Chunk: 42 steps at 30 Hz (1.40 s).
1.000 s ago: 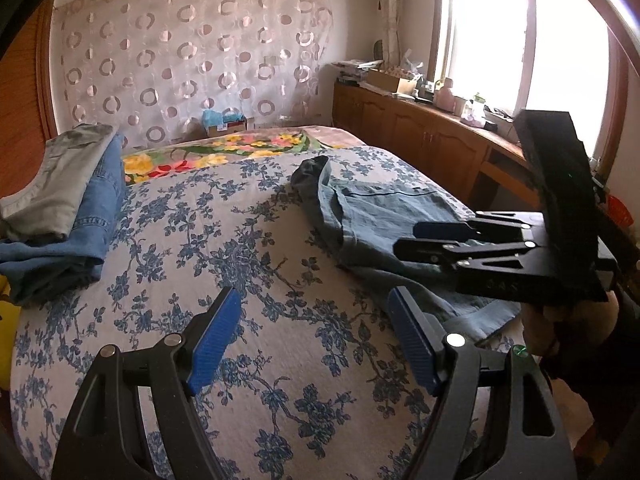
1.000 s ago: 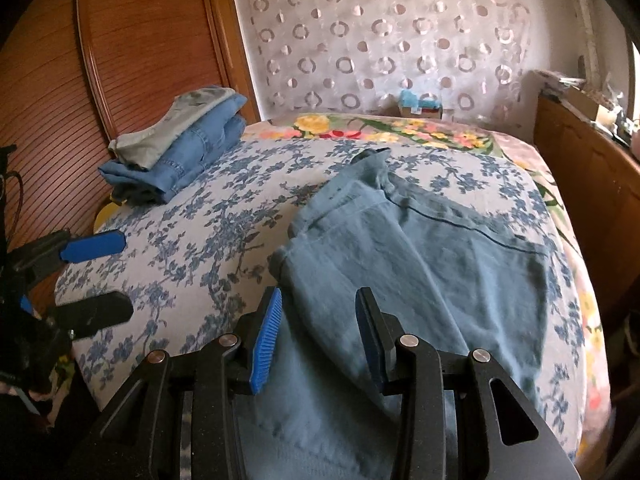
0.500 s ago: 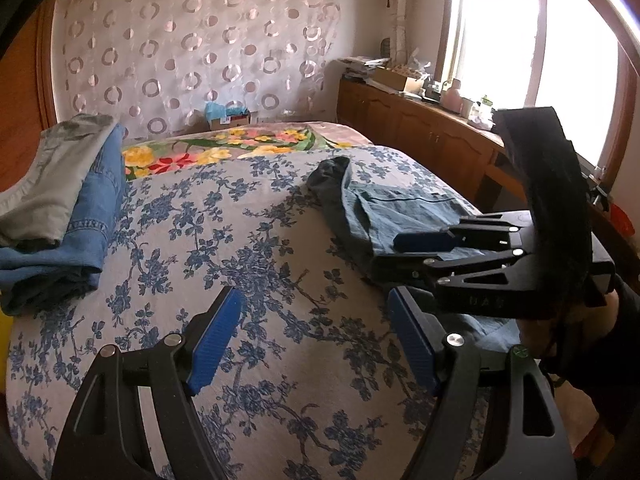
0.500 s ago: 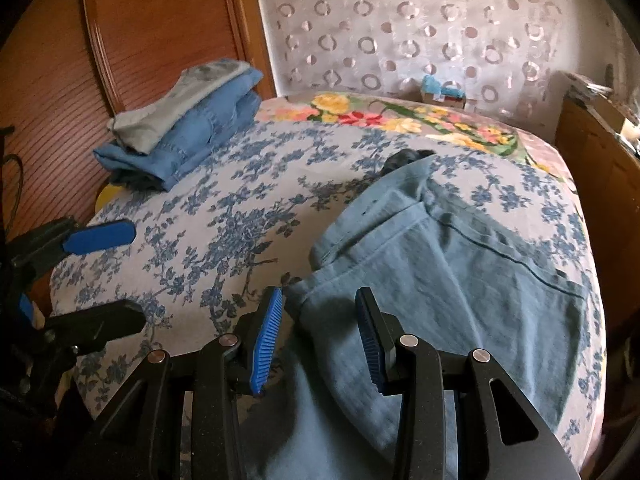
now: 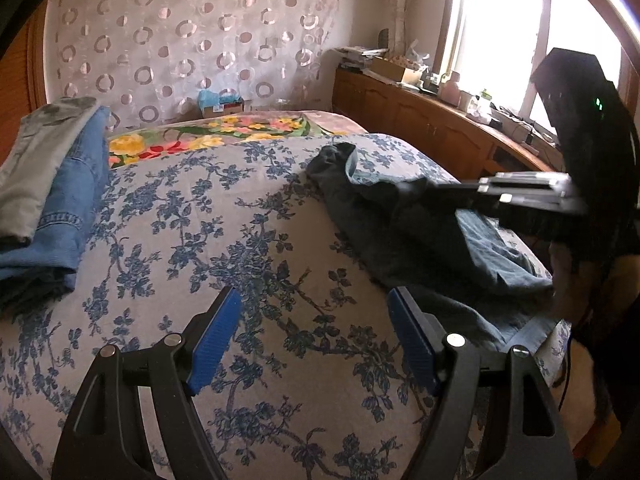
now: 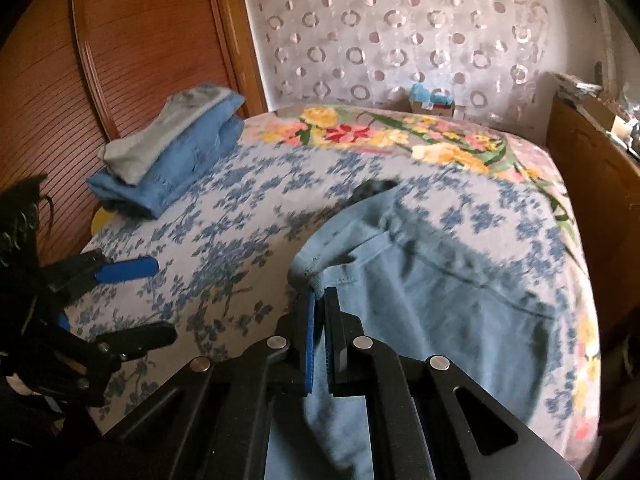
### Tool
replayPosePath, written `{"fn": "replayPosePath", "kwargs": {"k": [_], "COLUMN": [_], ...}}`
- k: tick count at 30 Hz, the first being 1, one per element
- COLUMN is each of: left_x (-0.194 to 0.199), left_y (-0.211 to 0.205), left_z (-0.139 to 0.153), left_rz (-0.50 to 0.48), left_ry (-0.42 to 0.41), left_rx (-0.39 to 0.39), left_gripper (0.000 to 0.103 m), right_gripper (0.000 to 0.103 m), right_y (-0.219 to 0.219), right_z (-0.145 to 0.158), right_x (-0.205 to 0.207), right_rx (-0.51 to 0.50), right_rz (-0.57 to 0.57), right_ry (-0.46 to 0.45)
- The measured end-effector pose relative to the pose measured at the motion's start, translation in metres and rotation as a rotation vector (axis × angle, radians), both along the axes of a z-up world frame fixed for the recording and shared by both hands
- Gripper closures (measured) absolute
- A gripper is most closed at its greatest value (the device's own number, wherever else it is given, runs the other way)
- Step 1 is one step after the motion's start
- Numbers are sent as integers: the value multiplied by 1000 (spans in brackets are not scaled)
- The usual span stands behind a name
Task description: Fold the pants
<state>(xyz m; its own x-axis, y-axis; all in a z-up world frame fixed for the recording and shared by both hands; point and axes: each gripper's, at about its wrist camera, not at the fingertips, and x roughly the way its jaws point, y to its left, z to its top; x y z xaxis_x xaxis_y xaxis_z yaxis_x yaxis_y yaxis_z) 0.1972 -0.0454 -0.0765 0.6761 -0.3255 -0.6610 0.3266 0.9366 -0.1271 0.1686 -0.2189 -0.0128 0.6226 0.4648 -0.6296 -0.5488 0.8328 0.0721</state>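
Observation:
Blue-grey pants (image 6: pixel 448 304) lie spread on the right side of the flowered bed (image 6: pixel 240 216); they also show in the left wrist view (image 5: pixel 408 224). My right gripper (image 6: pixel 320 308) is shut on the pants' near left edge and lifts a fold of the cloth. In the left wrist view it (image 5: pixel 416 190) reaches in from the right with the cloth bunched at its tip. My left gripper (image 5: pixel 316 340) is open and empty above the bedspread, left of the pants; it also shows at the left of the right wrist view (image 6: pixel 132 300).
A stack of folded jeans and grey trousers (image 5: pixel 48 184) sits at the bed's far left, against a wooden headboard (image 6: pixel 120 60). A wooden cabinet (image 5: pixel 420 120) with clutter runs along the right under the window. A curtained wall is behind the bed.
My right gripper has closed on the pants' edge and lifted it; it was open half a second ago. The pants have bunched up. My left gripper stayed open.

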Motion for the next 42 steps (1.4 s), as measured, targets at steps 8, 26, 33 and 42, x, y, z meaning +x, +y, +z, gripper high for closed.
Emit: {"fn": "replayPosePath", "kwargs": {"k": [8, 26, 33, 42], "left_x": [4, 35, 36, 40], "left_y": [-14, -55, -67, -70], "left_z": [-3, -4, -13, -22], "left_rz": [-30, -94, -123, -112], "left_ry": [13, 39, 67, 115], "left_rx": [2, 23, 60, 90], "left_gripper": [26, 26, 26, 26], "right_gripper": [99, 88, 72, 72], "right_y": [-37, -85, -74, -64], "right_z": [9, 9, 0, -17], "right_x": [18, 66, 59, 75], "right_rx": [-34, -33, -41, -110], "right_rz": [-92, -281, -195, -148], "right_ry": [-24, 10, 19, 58]}}
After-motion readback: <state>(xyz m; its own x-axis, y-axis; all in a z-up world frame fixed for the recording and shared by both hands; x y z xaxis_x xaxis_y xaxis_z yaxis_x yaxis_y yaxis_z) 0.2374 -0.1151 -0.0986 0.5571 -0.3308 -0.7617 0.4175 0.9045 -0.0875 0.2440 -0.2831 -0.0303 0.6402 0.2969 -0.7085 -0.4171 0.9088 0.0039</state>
